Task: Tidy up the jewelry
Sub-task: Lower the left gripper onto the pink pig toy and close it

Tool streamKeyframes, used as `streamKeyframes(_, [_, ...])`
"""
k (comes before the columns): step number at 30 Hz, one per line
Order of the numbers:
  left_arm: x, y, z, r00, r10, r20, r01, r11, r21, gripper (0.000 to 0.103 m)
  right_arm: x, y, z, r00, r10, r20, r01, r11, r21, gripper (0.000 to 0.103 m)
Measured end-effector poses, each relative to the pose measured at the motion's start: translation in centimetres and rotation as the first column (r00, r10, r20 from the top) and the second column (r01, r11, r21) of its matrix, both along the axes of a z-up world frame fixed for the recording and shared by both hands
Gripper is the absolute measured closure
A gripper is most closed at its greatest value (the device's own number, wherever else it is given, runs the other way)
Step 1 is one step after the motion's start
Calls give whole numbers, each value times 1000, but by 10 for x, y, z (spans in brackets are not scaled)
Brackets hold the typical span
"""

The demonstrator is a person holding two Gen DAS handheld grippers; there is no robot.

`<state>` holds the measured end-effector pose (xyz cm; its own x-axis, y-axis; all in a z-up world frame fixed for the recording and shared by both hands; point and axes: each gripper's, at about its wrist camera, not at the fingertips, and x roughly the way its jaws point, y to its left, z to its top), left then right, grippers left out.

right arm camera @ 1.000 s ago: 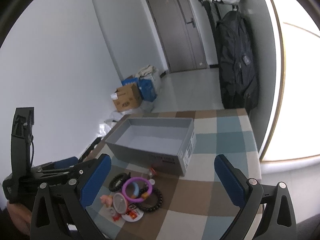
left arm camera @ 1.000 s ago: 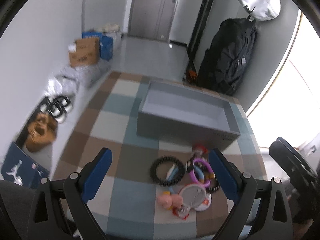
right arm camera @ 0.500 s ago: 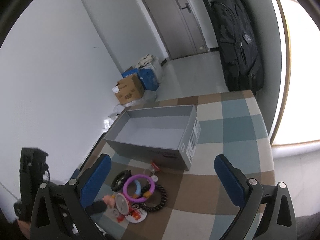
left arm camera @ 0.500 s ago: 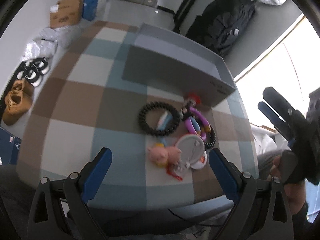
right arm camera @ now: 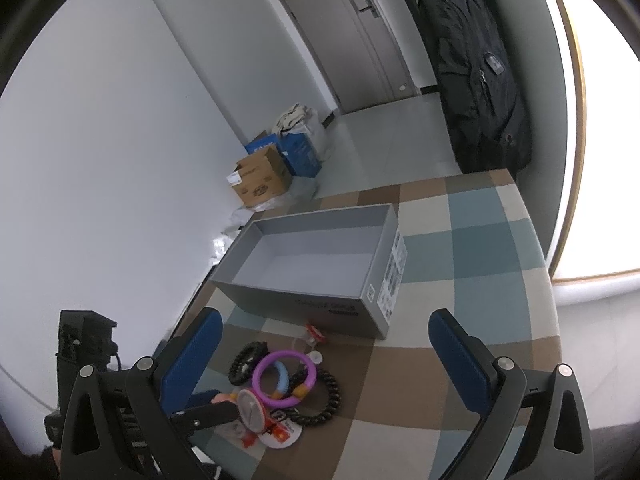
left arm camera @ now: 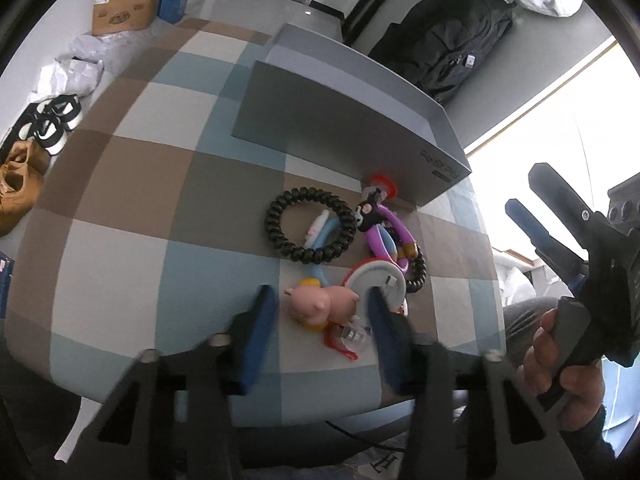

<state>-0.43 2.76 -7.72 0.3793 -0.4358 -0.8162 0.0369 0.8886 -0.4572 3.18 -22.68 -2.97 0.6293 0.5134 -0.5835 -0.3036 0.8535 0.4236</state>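
Currently the left tool [left arm camera: 320, 312] points steeply down over the near edge of the checked worktop [left arm camera: 132, 216], and its jaws have just been closing around the pink pig charm [left arm camera: 320, 304]; the charm sits between the blue pads, but a gap shows on the left side, so the pads do not yet appear to press it and the tool reads as part-spread, not pinching. The right tool [right arm camera: 324, 356] is spread wide and holds nothing, hovering short of the pile. The jewelry lies in one cluster at the near side of the worktop: a black coil band [left arm camera: 310, 230] at 12 o'clock of the pig, a purple bracelet [left arm camera: 386, 240] at 1 o'clock, and a round white disc [left arm camera: 378, 284] touching the pig at 3 o'clock. The open grey box [right arm camera: 320, 248], apparently the destination, stands just beyond the pile and looks empty. In my judgement the step in hand is securing the pig for transfer. To do it well, centre the pads on the body, clear of the disc and the red tag beneath, close fully, then lift straight up. A blue cord runs from the pig through the coil band; dragging is the risk.
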Motion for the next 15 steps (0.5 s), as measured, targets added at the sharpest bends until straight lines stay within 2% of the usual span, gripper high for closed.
streamKeyframes(15, [2,15,10,999,41,1,-41,994,-98,72,-7,2,-3,1000,16,-24,-17,999,-29,0])
